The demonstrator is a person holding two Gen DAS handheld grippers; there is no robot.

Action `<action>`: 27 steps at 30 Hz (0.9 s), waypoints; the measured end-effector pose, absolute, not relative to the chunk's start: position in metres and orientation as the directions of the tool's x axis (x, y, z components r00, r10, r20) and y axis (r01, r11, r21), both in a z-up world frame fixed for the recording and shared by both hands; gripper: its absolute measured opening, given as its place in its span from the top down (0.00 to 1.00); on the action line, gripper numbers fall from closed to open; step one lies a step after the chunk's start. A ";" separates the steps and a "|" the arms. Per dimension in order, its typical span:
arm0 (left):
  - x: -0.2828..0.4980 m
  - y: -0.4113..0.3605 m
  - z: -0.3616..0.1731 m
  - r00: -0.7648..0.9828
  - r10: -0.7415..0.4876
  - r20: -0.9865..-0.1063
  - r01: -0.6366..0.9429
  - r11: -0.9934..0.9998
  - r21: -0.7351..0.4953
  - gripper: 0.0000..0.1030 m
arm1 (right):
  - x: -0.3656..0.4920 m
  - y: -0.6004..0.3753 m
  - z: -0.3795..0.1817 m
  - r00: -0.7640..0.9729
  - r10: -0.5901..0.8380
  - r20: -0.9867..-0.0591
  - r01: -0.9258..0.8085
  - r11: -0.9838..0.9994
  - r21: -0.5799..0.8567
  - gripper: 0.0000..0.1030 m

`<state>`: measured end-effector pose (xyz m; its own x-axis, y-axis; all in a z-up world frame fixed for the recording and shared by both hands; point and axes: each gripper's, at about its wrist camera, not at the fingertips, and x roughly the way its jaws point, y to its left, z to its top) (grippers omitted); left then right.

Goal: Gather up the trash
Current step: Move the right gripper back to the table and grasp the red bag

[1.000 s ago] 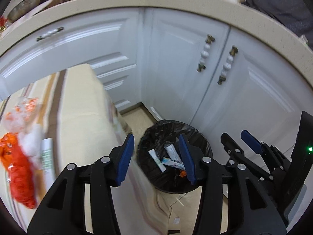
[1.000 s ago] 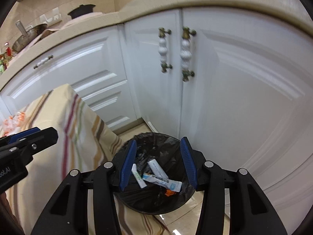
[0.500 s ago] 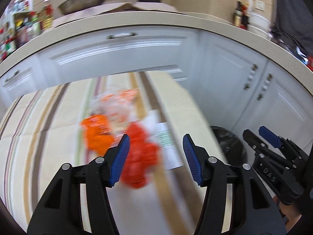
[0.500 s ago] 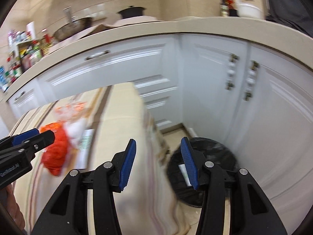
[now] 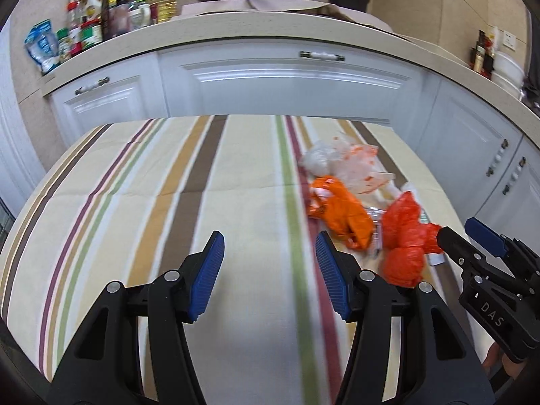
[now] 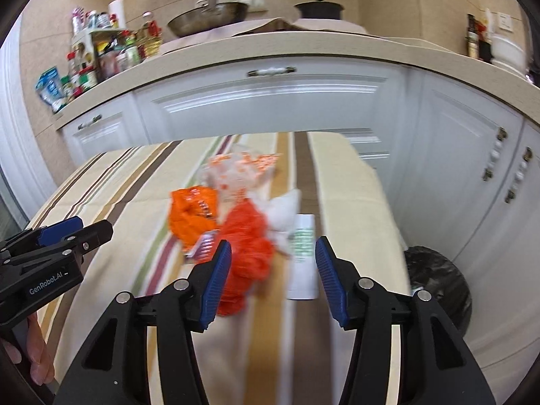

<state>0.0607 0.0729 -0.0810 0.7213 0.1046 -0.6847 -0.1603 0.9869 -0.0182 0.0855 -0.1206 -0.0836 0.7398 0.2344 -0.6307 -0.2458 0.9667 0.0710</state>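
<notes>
Both tongs hang above a counter (image 5: pixel 236 175) draped in a smooth cream cloth with lengthwise stripes in brown, ochre, green and maroon. The left tongs (image 5: pixel 270 253) stand about half open with nothing between the ribbed blue pads (image 5: pixel 206 276); only bare cloth shows in the gap. The right tongs (image 6: pixel 273 263) are opening, also empty: their pads hang clear of the litter seen beyond them. The trash lies in one loose heap toward the counter's right edge. It comprises a crumpled glossy orange wrapper (image 5: pixel 341 212) with a silvery inner face; a bunched, wrinkled red-orange plastic bag (image 6: pixel 248 246), soft and lumpy; a thin clear film bag with orange print (image 6: pixel 236 172), crinkled, at the far end of the heap; a wad of white tissue (image 6: pixel 283 209); and a flat white rectangular packet with green print (image 6: pixel 303 256), lying lengthwise just right of the red bag. In the right wrist view the red bag and the white packet fall between the two fingers. A round bin with a black, shiny, creased liner (image 6: pixel 438 283) stands on the floor off the counter's right end, against white panelled cabinet doors (image 6: pixel 472 168) with brass-and-white handles. Edges of the heap are motion-blurred; finer print is unreadable.
</notes>
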 end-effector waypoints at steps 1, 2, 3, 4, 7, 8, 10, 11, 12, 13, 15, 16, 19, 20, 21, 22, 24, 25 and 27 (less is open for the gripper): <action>0.060 0.078 -0.082 0.720 0.110 -0.685 -0.169 0.985 -0.019 0.47 | 0.086 -0.116 -0.085 0.735 0.239 -0.634 -0.252 0.965 0.072 0.48; 0.059 0.084 -0.082 0.718 0.112 -0.687 -0.176 0.984 -0.023 0.47 | 0.087 -0.111 -0.086 0.730 0.245 -0.638 -0.257 0.963 0.076 0.46; 0.059 0.087 -0.084 0.717 0.112 -0.688 -0.180 0.983 -0.028 0.47 | 0.087 -0.107 -0.087 0.726 0.248 -0.641 -0.261 0.962 0.077 0.44; 0.058 0.090 -0.084 0.715 0.111 -0.690 -0.184 0.982 -0.033 0.47 | 0.088 -0.103 -0.088 0.723 0.246 -0.646 -0.261 0.962 0.074 0.44; 0.059 0.096 -0.087 0.711 0.104 -0.696 -0.187 0.981 -0.045 0.47 | 0.092 -0.097 -0.093 0.709 0.238 -0.664 -0.258 0.964 0.069 0.42; 0.059 0.096 -0.088 0.710 0.100 -0.697 -0.186 0.981 -0.049 0.47 | 0.093 -0.096 -0.094 0.707 0.234 -0.668 -0.255 0.965 0.067 0.42; 0.060 0.096 -0.090 0.709 0.093 -0.699 -0.180 0.982 -0.052 0.47 | 0.094 -0.096 -0.096 0.701 0.228 -0.675 -0.251 0.966 0.065 0.42; 0.060 0.095 -0.091 0.709 0.090 -0.700 -0.177 0.983 -0.053 0.47 | 0.095 -0.096 -0.098 0.696 0.228 -0.681 -0.249 0.966 0.070 0.42; 0.061 0.094 -0.091 0.708 0.087 -0.701 -0.174 0.983 -0.054 0.47 | 0.096 -0.097 -0.099 0.693 0.232 -0.683 -0.249 0.966 0.076 0.41; 0.062 0.094 -0.092 0.707 0.084 -0.702 -0.171 0.984 -0.055 0.47 | 0.096 -0.097 -0.100 0.689 0.235 -0.686 -0.249 0.965 0.080 0.42; 0.064 0.091 -0.094 0.705 0.077 -0.705 -0.166 0.984 -0.058 0.47 | 0.097 -0.096 -0.103 0.680 0.240 -0.693 -0.254 0.964 0.084 0.42; 0.064 0.090 -0.094 0.704 0.075 -0.706 -0.164 0.985 -0.059 0.47 | 0.097 -0.095 -0.103 0.677 0.242 -0.695 -0.257 0.963 0.085 0.42; 0.066 0.086 -0.095 0.703 0.069 -0.708 -0.156 0.986 -0.059 0.47 | 0.096 -0.093 -0.105 0.668 0.262 -0.697 -0.275 0.957 0.097 0.49; 0.066 0.084 -0.096 0.703 0.067 -0.708 -0.153 0.986 -0.059 0.47 | 0.096 -0.092 -0.106 0.663 0.270 -0.698 -0.282 0.954 0.101 0.54; 0.066 0.082 -0.096 0.703 0.065 -0.709 -0.151 0.987 -0.059 0.47 | 0.096 -0.092 -0.106 0.660 0.277 -0.698 -0.288 0.952 0.106 0.57; 0.067 0.081 -0.096 0.702 0.063 -0.709 -0.149 0.987 -0.060 0.47 | 0.096 -0.091 -0.107 0.658 0.282 -0.698 -0.293 0.950 0.109 0.57; 0.067 0.078 -0.096 0.701 0.059 -0.711 -0.144 0.988 -0.060 0.47 | 0.095 -0.091 -0.106 0.660 0.288 -0.694 -0.299 0.948 0.109 0.59; 0.068 0.076 -0.096 0.701 0.057 -0.711 -0.142 0.988 -0.060 0.47 | 0.094 -0.092 -0.105 0.661 0.292 -0.691 -0.300 0.947 0.113 0.59; 0.068 0.072 -0.096 0.701 0.050 -0.712 -0.135 0.989 -0.063 0.47 | 0.092 -0.094 -0.104 0.665 0.297 -0.685 -0.301 0.946 0.117 0.60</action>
<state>0.0684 0.0723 -0.0960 0.7007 0.0499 -0.7117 -0.1345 0.9889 -0.0631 0.0924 -0.0935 -0.1035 0.6651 0.2967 -0.6853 -0.3013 0.9463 0.1172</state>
